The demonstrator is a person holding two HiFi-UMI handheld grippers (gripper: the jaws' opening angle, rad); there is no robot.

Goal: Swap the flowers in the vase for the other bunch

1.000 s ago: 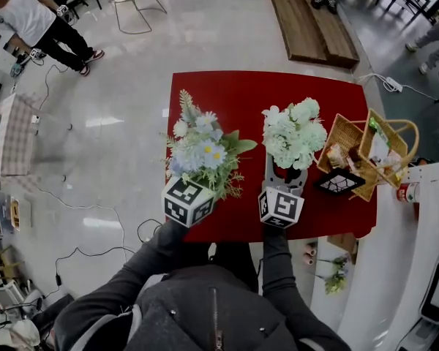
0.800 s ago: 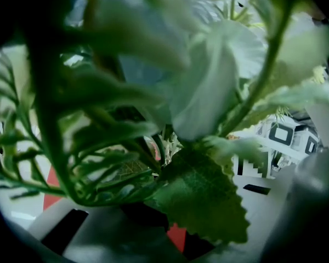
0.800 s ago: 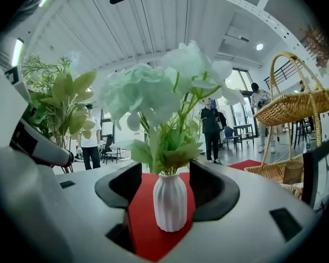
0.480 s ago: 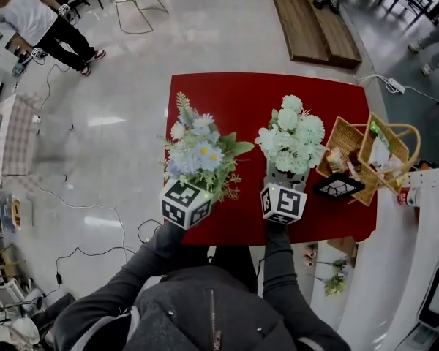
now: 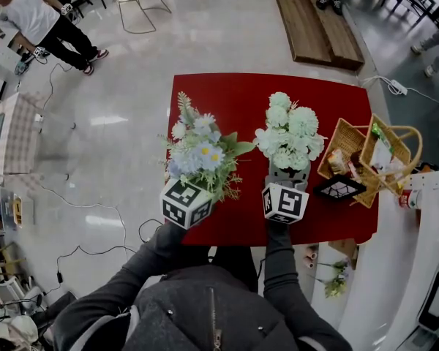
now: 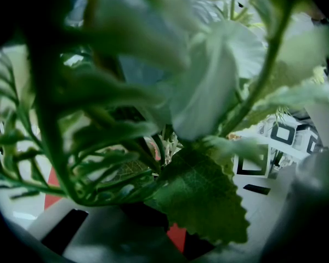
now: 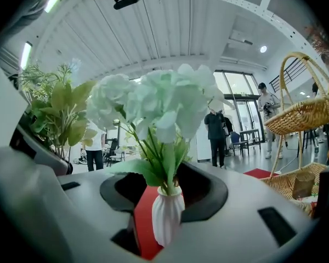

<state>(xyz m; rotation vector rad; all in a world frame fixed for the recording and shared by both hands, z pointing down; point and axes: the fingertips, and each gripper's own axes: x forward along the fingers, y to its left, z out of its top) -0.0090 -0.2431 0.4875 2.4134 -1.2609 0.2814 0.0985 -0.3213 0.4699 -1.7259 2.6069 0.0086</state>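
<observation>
Green flowers point(image 5: 289, 130) now lean a little farther from the person point(image 5: 212, 306). Right gripper point(image 5: 287, 175) has just been closing, its jaws still loose around the vase point(image 7: 167, 215) on the table point(image 5: 234, 93). Left gripper point(image 6: 175, 232) stays clenched on the blue bunch point(image 5: 201, 152).

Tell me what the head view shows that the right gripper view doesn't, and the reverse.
Head view only: the wearer's dark sleeves and jacket. Right gripper view only: the ceiling, and the white vase standing between the right tongs, which have just been closing but aren't pressing it. Both: the pale green flowers, the wicker basket and the red table.
</observation>
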